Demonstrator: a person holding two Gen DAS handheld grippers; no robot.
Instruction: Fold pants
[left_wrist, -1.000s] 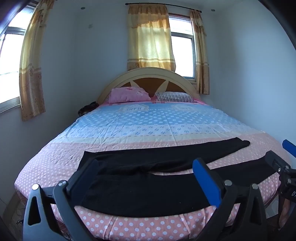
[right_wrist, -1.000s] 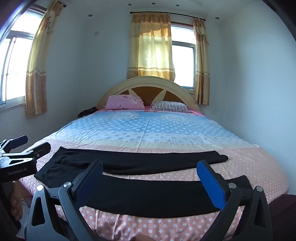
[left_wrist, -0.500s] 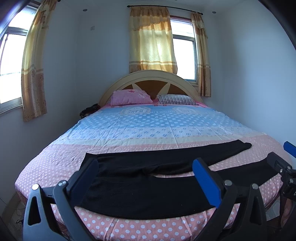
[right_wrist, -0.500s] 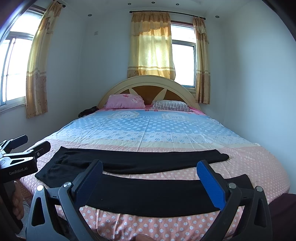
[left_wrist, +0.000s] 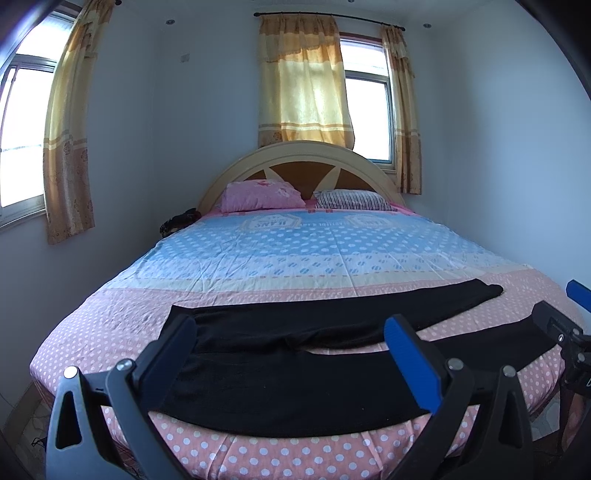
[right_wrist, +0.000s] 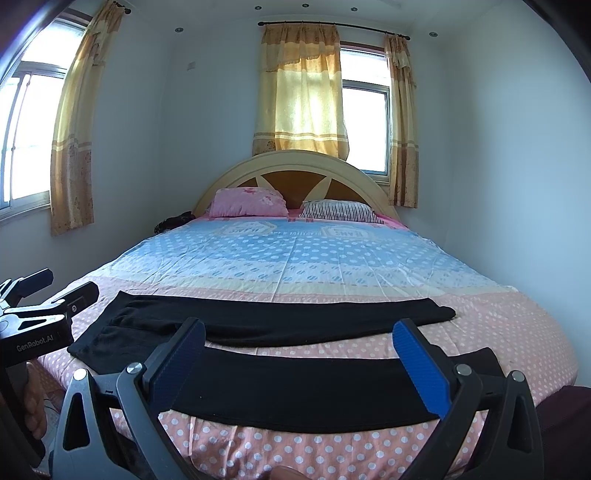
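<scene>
Black pants (left_wrist: 295, 373) lie spread flat across the bed's (left_wrist: 317, 254) near end. Both the left gripper (left_wrist: 291, 354) and right gripper (right_wrist: 299, 354) hover above them, jaws wide apart, holding nothing.

- left gripper (left_wrist: 290, 338) raised/tilted up a bit: pants (left_wrist: 295, 373) and bed (left_wrist: 258, 448) sit slightly lower in the left wrist view than 1 s ago
- right gripper (right_wrist: 299, 339) nudged too: pants (right_wrist: 306, 391) shifted marginally down and right in its view
- both grippers' fingers (left_wrist: 412, 360) same wide spread, nothing gripped
</scene>
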